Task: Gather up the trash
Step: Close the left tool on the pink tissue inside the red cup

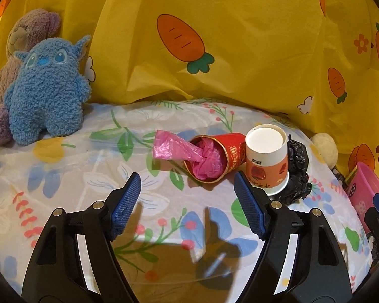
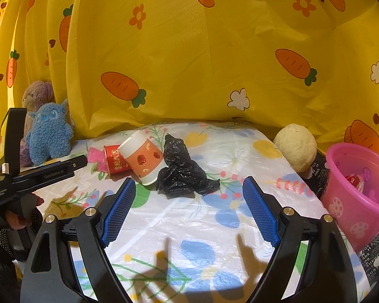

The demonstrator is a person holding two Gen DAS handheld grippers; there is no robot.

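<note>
A red paper cup (image 1: 216, 157) lies on its side on the floral table cover, stuffed with pink plastic (image 1: 175, 147). Next to it an orange and white paper cup (image 1: 267, 160) stands upside down, with a crumpled black plastic bag (image 1: 298, 171) to its right. My left gripper (image 1: 187, 197) is open and empty just short of the red cup. In the right wrist view the red cup (image 2: 115, 161), the orange cup (image 2: 144, 160) and the black bag (image 2: 183, 170) lie ahead of my open, empty right gripper (image 2: 189, 197). A pink bucket (image 2: 358, 192) holding a wrapper stands at the right.
A blue plush toy (image 1: 45, 91) and a purple plush bear (image 1: 25, 32) sit at the back left. A cream plush ball (image 2: 295, 146) rests at the back right beside the bucket. A yellow carrot-print curtain (image 1: 214, 38) hangs behind the table. The left gripper's body (image 2: 38, 174) shows at the left.
</note>
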